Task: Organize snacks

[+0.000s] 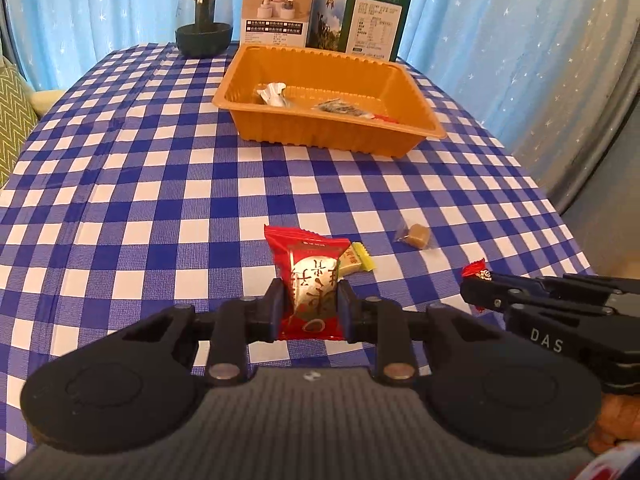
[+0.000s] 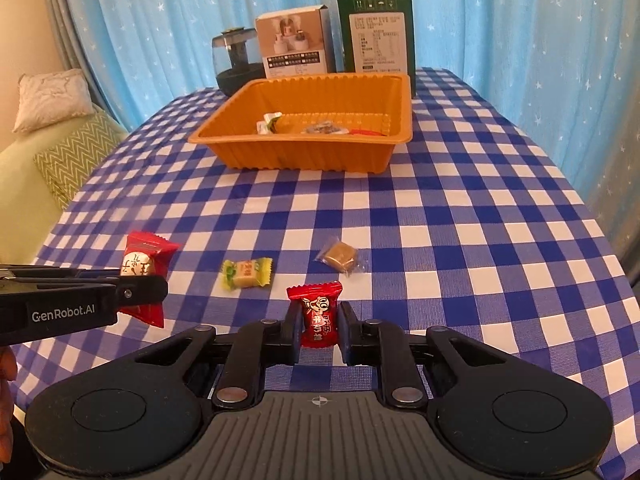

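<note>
My left gripper (image 1: 311, 307) is shut on a large red snack packet (image 1: 310, 280) with a white and brown picture, held just above the checked cloth. In the right wrist view that same red packet (image 2: 146, 268) shows at the left, clamped in the left gripper (image 2: 154, 294). My right gripper (image 2: 319, 330) is shut on a small red candy (image 2: 318, 316); its tip and the candy (image 1: 476, 272) show at the right of the left wrist view. A yellow-green candy (image 2: 247, 273) and a clear-wrapped brown candy (image 2: 340, 258) lie on the cloth. The orange tray (image 2: 304, 156) farther back holds a few wrapped snacks.
Behind the tray stand a dark glass jar (image 1: 204, 20), a white box (image 1: 277, 10) and a green box (image 1: 374, 20) against a blue star-print curtain. A sofa with cushions (image 2: 52, 148) lies off the table's left edge. A hand (image 1: 616, 420) holds the right gripper.
</note>
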A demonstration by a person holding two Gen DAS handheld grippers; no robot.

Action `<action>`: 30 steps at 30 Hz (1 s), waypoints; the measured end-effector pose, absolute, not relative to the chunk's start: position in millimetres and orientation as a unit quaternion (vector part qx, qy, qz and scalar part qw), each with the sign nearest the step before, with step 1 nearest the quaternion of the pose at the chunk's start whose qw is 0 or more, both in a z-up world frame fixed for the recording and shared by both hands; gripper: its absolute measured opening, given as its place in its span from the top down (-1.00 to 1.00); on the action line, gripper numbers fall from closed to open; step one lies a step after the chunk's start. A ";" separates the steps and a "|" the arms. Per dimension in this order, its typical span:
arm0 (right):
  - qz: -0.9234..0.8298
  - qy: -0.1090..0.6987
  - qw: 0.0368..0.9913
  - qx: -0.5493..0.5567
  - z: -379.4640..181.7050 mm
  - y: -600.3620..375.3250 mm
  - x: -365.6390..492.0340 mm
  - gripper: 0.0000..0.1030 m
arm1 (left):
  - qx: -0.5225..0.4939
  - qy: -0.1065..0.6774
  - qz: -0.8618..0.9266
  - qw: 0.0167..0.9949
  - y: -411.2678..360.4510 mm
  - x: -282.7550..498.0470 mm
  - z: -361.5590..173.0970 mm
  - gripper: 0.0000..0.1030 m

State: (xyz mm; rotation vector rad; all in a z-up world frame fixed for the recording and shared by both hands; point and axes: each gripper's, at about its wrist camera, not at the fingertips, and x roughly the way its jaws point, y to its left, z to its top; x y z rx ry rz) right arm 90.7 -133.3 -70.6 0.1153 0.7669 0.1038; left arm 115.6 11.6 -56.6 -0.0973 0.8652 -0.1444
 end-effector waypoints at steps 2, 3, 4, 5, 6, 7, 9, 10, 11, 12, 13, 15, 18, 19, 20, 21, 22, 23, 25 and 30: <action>0.050 0.372 0.925 0.056 -68.0 -132.7 88.8 0.63 | -0.048 0.416 -0.071 0.905 11.7 113.5 -54.1 0.52; 0.050 0.371 0.925 0.056 -66.8 -132.6 87.9 0.63 | -0.049 0.415 -0.071 0.906 11.9 112.9 -52.6 0.52; 0.050 0.370 0.926 0.056 -66.1 -132.7 86.8 0.63 | -0.049 0.414 -0.071 0.906 12.0 112.0 -51.4 0.52; 0.050 0.369 0.926 0.057 -64.8 -132.6 86.2 0.64 | -0.050 0.413 -0.072 0.907 12.3 111.3 -50.1 0.52; 0.050 0.369 0.926 0.058 -63.9 -133.1 85.3 0.63 | -0.050 0.412 -0.072 0.907 12.5 110.9 -48.7 0.52; 0.050 0.368 0.927 0.060 -62.9 -133.7 84.4 0.63 | -0.050 0.411 -0.072 0.907 13.3 109.8 -47.4 0.52; 0.050 0.366 0.927 0.062 -60.8 -134.6 84.2 0.64 | -0.050 0.409 -0.073 0.908 13.9 109.1 -45.0 0.52; 0.050 0.365 0.928 0.062 -59.4 -134.7 84.2 0.63 | -0.050 0.408 -0.074 0.909 14.2 108.9 -43.8 0.52; 0.050 0.363 0.928 0.062 -58.2 -134.7 83.9 0.63 | -0.051 0.407 -0.074 0.909 14.5 108.9 -42.7 0.52; 0.050 0.362 0.929 0.063 -56.8 -134.9 84.4 0.63 | -0.051 0.406 -0.074 0.910 14.9 109.0 -41.7 0.52; 0.050 0.361 0.929 0.064 -56.0 -135.8 84.0 0.63 | -0.051 0.405 -0.074 0.910 15.2 109.4 -40.9 0.52; 0.051 0.358 0.930 0.064 -53.5 -136.5 85.4 0.63 | -0.051 0.404 -0.075 0.910 15.5 110.6 -40.2 0.52; 0.050 0.353 0.932 0.064 -49.4 -137.9 90.6 0.63 | -0.050 0.402 -0.077 0.911 14.7 114.5 -39.2 0.52; 0.050 0.351 0.933 0.064 -48.0 -138.5 92.8 0.63 | -0.049 0.401 -0.077 0.911 14.3 116.3 -38.6 0.52; 0.050 0.349 0.934 0.064 -46.3 -139.1 95.2 0.63 | -0.048 0.400 -0.078 0.912 13.4 118.3 -38.0 0.52; 0.050 0.347 0.934 0.064 -44.4 -140.2 98.2 0.63 | -0.047 0.399 -0.079 0.912 13.0 120.7 -37.2 0.52; 0.050 0.346 0.935 0.064 -42.5 -141.6 101.6 0.63 | -0.046 0.398 -0.080 0.913 12.9 123.3 -36.1 0.52; 0.050 0.344 0.936 0.063 -40.3 -142.6 104.8 0.63 | -0.045 0.397 -0.080 0.913 12.3 126.7 -34.8 0.52; 0.050 0.339 0.937 0.063 -34.9 -144.9 112.8 0.63 | -0.044 0.394 -0.082 0.914 13.0 134.6 -31.9 0.52; 0.051 0.327 0.942 0.058 -21.2 -151.2 140.2 0.63 | -0.039 0.385 -0.087 0.918 14.1 158.0 -21.9 0.52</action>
